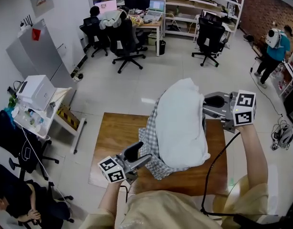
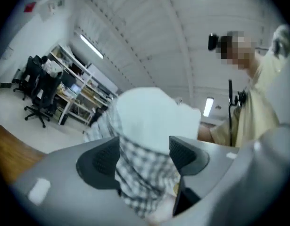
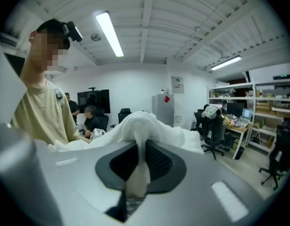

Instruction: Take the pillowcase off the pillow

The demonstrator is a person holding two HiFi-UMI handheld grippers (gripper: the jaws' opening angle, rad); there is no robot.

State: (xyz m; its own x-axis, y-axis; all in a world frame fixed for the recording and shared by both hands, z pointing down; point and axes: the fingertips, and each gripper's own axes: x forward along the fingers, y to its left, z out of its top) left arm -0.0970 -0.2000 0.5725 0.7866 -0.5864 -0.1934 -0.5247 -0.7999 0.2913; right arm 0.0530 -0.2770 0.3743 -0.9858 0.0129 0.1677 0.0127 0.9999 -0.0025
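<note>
Up above the brown wooden table (image 1: 113, 137), the plump white pillow (image 1: 182, 123) hangs in the air between the two grippers, clear of the tabletop. Most of its white cover is bare. The grey-and-white checked fabric pillowcase (image 1: 153, 142) is bunched along the pillow's left edge and under its lower end, and hangs there in loose folds.

The left gripper (image 1: 139, 156) sits low on the left side of the head view and points at that checked cloth. Its marker cube (image 1: 111, 169) is just over the person's forearm. In the left gripper view the left gripper (image 2: 144, 149) has its jaws standing a moderate way apart. The checked pillowcase (image 2: 145, 173) fills the gap between the two black pads, but it is not pinched flat. The white pillow (image 2: 149, 117) rises right behind it.

The right gripper (image 1: 208, 106) comes in level from the right at the pillow's upper part, with its marker cube (image 1: 244, 108) facing the camera. In the right gripper view the right gripper (image 3: 141, 157) is closed tight on a thin fold of the white pillow (image 3: 149, 126), and the cloth is squeezed to a narrow ridge between the pads.

Black office chairs (image 1: 125, 44) stand by desks well beyond the table
</note>
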